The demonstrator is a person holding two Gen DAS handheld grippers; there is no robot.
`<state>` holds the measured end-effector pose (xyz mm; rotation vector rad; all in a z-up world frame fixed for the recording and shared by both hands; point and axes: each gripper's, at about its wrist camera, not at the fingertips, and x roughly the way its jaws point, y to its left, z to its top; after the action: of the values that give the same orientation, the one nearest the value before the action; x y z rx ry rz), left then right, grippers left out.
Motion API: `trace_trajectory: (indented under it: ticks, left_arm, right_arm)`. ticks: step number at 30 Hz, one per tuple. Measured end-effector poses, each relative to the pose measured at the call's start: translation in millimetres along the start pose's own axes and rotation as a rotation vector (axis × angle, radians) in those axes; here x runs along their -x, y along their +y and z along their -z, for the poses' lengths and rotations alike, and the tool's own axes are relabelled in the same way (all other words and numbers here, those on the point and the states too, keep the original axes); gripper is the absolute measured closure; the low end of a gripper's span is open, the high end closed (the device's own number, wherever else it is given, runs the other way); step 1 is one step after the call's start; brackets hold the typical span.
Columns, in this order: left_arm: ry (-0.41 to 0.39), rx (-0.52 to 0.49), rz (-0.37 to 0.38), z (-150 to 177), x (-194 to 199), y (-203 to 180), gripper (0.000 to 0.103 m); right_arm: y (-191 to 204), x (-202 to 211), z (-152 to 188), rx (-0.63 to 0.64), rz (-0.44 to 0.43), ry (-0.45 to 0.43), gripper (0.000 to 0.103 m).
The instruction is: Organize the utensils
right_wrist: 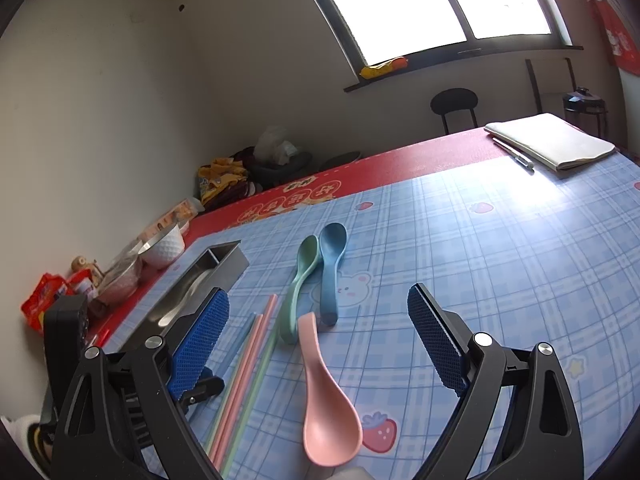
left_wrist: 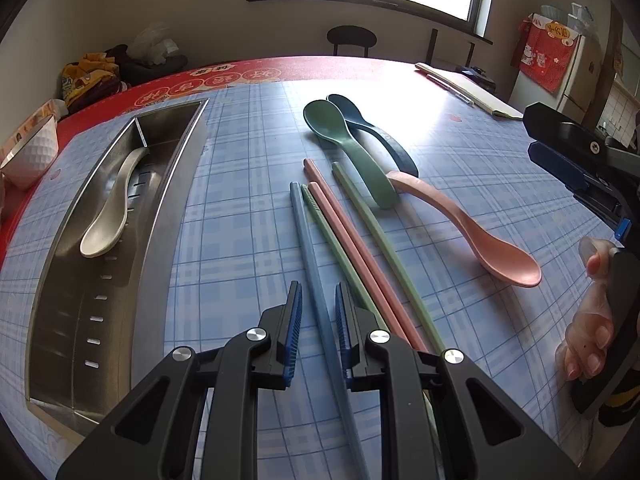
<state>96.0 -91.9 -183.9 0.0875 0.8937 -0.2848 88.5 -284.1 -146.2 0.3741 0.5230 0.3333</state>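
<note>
My left gripper (left_wrist: 318,312) is open low over the table, its jaws either side of a blue chopstick (left_wrist: 312,264). Next to it lie green chopsticks (left_wrist: 372,220) and pink chopsticks (left_wrist: 344,224). A steel utensil tray (left_wrist: 176,184) at left holds a beige spoon (left_wrist: 110,212). A green spoon (left_wrist: 344,144), a dark blue spoon (left_wrist: 372,128) and a pink spoon (left_wrist: 472,228) lie on the cloth. My right gripper (right_wrist: 318,312) is wide open above the pink spoon (right_wrist: 320,396), holding nothing. The tray (right_wrist: 224,264) shows at left.
A white bowl (left_wrist: 30,152) and snack packets sit at the table's left edge. A folded cloth (right_wrist: 556,144) with a pen lies far right. A black chair (left_wrist: 352,40) stands beyond the table under the window.
</note>
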Motion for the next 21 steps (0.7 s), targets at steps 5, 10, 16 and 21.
trace_trajectory:
  ticks: [5,10,16,21]
  left_arm:
    - [-0.002,-0.006,-0.014,-1,0,-2,0.087]
    - [-0.006,0.008,-0.006,0,0,2,0.088]
    - [-0.015,0.048,0.016,0,1,11,0.097]
    - [-0.070,0.066,0.030,2,10,14,0.097]
  right_arm:
    - [-3,-1,0,-0.016,-0.007,0.005,0.015]
    - [-4,-2,0,-0.019,-0.010,0.007,0.015]
    - [-4,-3,0,-0.022,-0.015,0.013,0.015]
    - [1,-6,1,0.003,-0.030,0.028,0.015]
